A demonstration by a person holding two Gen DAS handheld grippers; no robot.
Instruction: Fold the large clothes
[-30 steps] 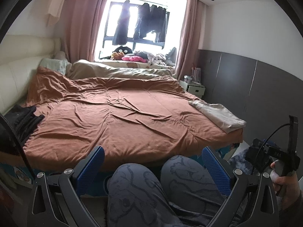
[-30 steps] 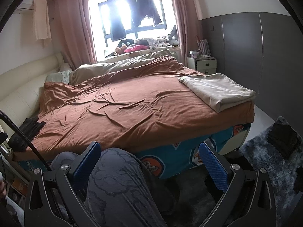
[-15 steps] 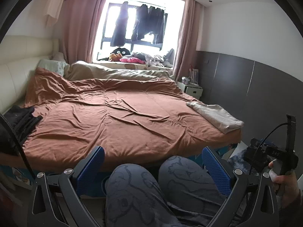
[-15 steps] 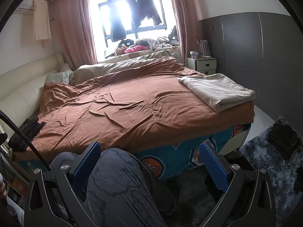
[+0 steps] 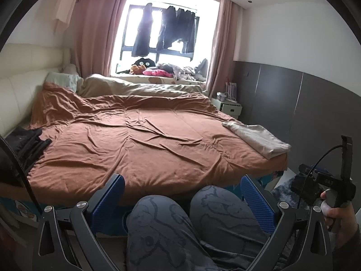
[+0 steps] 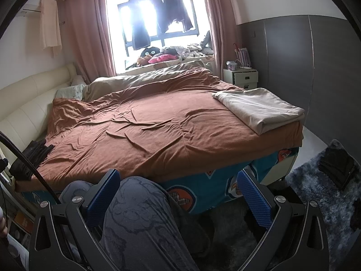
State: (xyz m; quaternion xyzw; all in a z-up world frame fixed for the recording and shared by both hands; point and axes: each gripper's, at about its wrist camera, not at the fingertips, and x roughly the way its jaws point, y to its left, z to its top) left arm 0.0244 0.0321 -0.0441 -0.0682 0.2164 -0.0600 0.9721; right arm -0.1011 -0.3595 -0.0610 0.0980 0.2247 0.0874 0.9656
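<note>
A pile of black clothes (image 5: 28,143) (image 6: 33,155) lies crumpled at the bed's near left corner. A folded beige cloth (image 5: 257,137) (image 6: 259,109) rests on the right corner of the brown duvet (image 5: 140,144) (image 6: 158,124). My left gripper (image 5: 183,197) is open and holds nothing. It hovers over the person's patterned grey knees (image 5: 180,221), short of the bed. My right gripper (image 6: 179,194) is open too, above one knee (image 6: 140,216), with nothing between its blue pads (image 6: 252,196). A hand (image 5: 338,212) holds the right gripper's handle.
The bed's blue patterned side (image 6: 203,192) faces me. A shaggy grey rug (image 6: 315,194) with a dark item (image 6: 338,167) on it lies on the floor at the right. A white nightstand (image 6: 240,76) stands by the grey wall panels. Dark garments (image 5: 169,29) hang in the window.
The left wrist view has drifted a little, so the room sits slightly further left. Both grippers stay open. Nothing on the bed has moved.
</note>
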